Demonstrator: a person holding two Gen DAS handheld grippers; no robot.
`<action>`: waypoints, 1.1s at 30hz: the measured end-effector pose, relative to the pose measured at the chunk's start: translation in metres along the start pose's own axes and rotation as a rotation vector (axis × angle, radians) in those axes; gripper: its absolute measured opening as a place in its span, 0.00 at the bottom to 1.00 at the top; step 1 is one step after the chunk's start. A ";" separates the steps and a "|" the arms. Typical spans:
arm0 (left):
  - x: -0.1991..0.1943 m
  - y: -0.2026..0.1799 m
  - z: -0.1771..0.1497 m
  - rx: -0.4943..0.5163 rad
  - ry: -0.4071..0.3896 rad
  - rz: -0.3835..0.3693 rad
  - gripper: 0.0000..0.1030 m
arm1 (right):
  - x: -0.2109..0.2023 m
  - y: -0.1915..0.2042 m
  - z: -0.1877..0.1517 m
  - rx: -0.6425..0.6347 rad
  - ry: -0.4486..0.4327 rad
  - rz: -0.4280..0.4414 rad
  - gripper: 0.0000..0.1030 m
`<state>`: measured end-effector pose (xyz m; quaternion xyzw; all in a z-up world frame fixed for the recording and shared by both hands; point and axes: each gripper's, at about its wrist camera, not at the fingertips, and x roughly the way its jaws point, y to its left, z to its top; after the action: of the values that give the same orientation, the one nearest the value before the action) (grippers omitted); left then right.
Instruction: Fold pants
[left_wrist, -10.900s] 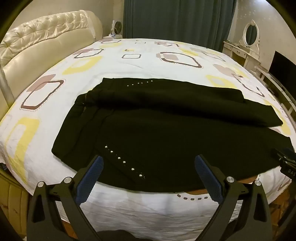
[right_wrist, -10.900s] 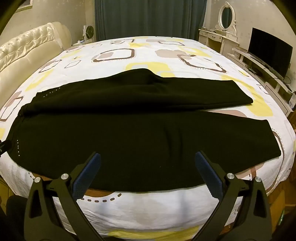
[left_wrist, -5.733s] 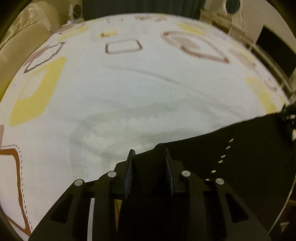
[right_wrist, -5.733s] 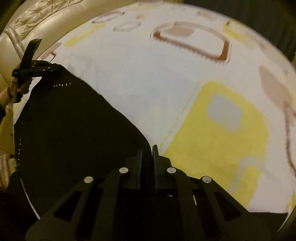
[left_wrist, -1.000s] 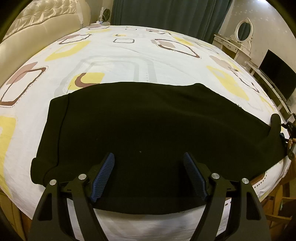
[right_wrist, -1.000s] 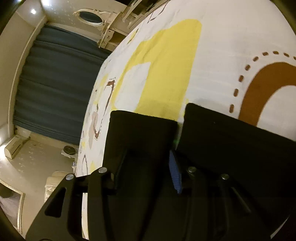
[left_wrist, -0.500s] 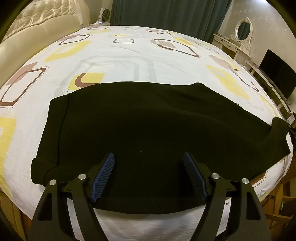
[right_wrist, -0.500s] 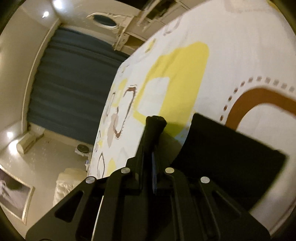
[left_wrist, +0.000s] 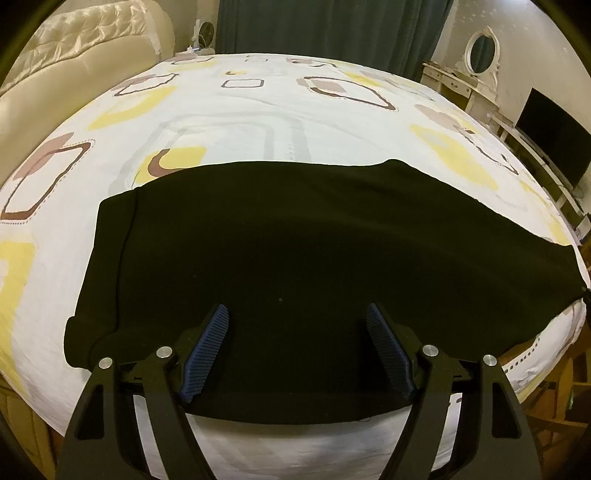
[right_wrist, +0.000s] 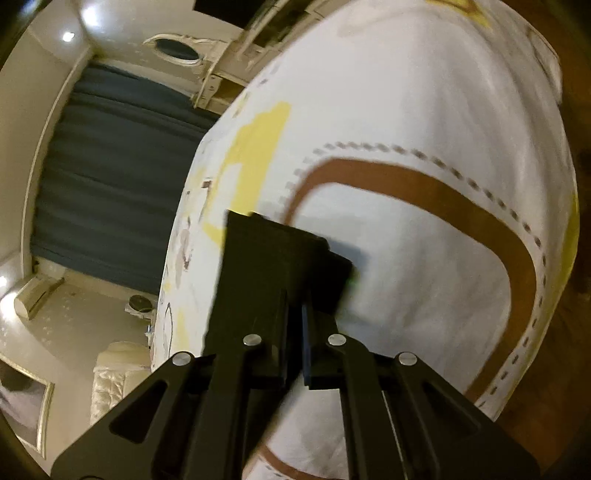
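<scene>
You had the black pants (left_wrist: 303, 251) lying flat across the near half of the bed (left_wrist: 258, 118), folded lengthwise into one long dark band that ran from the left side of the left wrist view to the bed's right edge, with a seam line down its left end and its near edge close to the front edge of the mattress. Your left gripper (left_wrist: 297, 347) hung over the middle of that band with its jaws spread wide, the blue ribbed pads (left_wrist: 205, 350) apart and nothing between them; whether the tips touched the cloth could not be told. Your right gripper (right_wrist: 294, 332) was turned steeply, so the room appeared tilted in its view, and its jaws were drawn nearly together and pinched a fold of the pants (right_wrist: 273, 266), which stood up dark just ahead of the fingertips over the white sheet with its brown curved stripe (right_wrist: 424, 188) and yellow patches. That view was blurred, so the exact part of the garment you held was hard to read. Behind the bed, the left wrist view showed a cream tufted headboard (left_wrist: 74, 40) at the left, a dark teal curtain (left_wrist: 325, 29) at the back, a white dresser with an oval mirror (left_wrist: 480, 51) and a dark television screen (left_wrist: 550, 136) at the right.
</scene>
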<state>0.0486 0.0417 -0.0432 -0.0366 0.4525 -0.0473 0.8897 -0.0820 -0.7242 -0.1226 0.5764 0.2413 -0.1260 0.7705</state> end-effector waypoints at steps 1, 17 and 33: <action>0.000 0.000 0.000 0.001 -0.001 0.002 0.74 | -0.002 0.001 -0.001 -0.003 -0.004 0.000 0.05; 0.001 0.004 0.000 -0.008 0.001 -0.001 0.74 | -0.026 0.043 0.032 -0.140 -0.150 -0.129 0.28; 0.004 0.000 0.000 0.025 -0.009 0.053 0.77 | 0.134 0.131 0.066 -0.691 0.262 -0.255 0.25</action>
<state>0.0509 0.0409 -0.0468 -0.0136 0.4489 -0.0290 0.8930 0.1093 -0.7354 -0.0692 0.2593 0.4355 -0.0576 0.8601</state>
